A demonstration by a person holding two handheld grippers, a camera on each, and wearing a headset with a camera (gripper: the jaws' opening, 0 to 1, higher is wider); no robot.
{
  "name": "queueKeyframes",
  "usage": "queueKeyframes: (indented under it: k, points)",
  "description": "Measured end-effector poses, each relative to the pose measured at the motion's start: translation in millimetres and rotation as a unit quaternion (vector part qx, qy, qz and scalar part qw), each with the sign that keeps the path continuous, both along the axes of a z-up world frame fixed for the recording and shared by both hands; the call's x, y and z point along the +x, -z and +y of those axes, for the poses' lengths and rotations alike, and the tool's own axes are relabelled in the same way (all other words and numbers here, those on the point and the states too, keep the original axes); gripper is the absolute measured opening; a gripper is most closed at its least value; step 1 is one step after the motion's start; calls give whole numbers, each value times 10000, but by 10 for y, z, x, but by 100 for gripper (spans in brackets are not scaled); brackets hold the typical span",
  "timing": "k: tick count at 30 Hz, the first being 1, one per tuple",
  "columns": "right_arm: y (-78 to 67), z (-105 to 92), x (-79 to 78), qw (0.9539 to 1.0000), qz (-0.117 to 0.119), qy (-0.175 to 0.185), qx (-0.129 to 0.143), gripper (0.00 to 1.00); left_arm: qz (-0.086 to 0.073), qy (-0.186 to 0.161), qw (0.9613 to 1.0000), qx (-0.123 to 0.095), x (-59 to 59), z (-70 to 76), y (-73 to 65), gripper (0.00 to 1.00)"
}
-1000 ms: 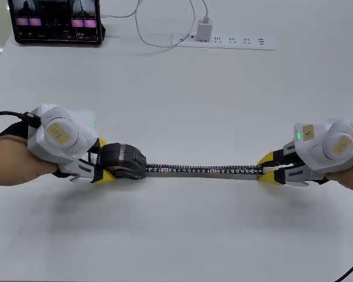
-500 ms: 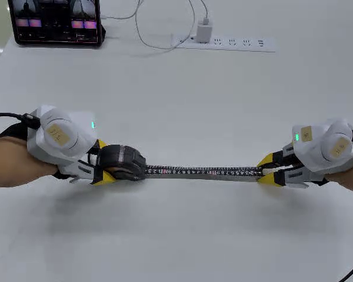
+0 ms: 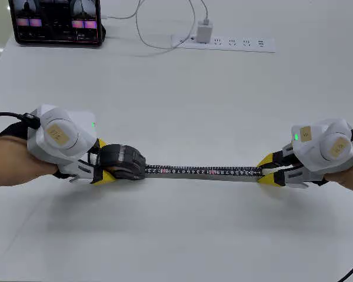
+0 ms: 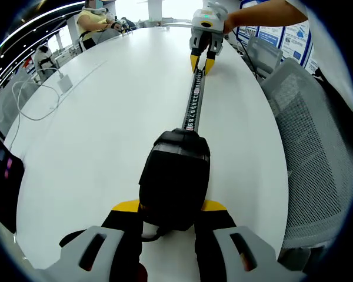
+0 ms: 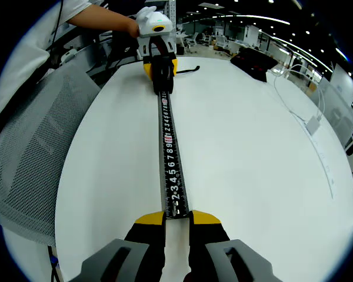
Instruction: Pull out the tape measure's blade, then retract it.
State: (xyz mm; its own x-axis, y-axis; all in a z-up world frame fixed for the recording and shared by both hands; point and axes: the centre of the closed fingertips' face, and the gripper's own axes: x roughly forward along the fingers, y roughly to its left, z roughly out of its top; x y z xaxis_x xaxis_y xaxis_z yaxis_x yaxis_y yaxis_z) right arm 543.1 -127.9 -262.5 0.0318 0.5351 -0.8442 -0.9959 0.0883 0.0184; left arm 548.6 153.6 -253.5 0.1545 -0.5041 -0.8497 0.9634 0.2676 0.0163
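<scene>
Near the white desk's point(image 3: 176, 94) front edge, the left tongs point(image 3: 106, 160) clamp the black rounded plastic tape measure case point(image 3: 123, 161), anchoring it. Its dark numbered steel blade point(image 3: 203, 171) stretches flat rightwards to the right tongs point(image 3: 267, 170), closed on its tip, probably for tension.

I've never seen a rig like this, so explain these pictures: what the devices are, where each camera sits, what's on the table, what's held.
There is no robot here: a person holds a two-jaw gripper in each hand. The head view comes from a headset camera looking down at a white table. The two round views come from cameras on the grippers, looking along their jaws. The left gripper clamps the black tape measure case. The right gripper pinches the end of the blade, stretched straight between them. At the far edge lie a power strip and a lit tablet.
</scene>
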Motion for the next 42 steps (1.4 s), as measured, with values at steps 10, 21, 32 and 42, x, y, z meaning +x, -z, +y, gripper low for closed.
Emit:
queueKeyframes:
  k: [10, 21, 32, 42]
  points:
    - [-46, 41, 33, 9998, 17, 142, 133, 17, -102, -4, 9999, 6, 24, -17, -4, 37]
    - [-43, 73, 40, 9997, 40, 185, 145, 21, -26, -36, 10000, -77, 16, -32, -31, 40]
    - [-196, 156, -9, 9949, 116, 853, 529, 31, -5, -629, 9962, -598, -5, 14, -195, 45]
    - [-260, 165, -88, 9887, 5, 1310, 727, 41, -262, -1149, 9881, -990, -34, 129, -418, 48]
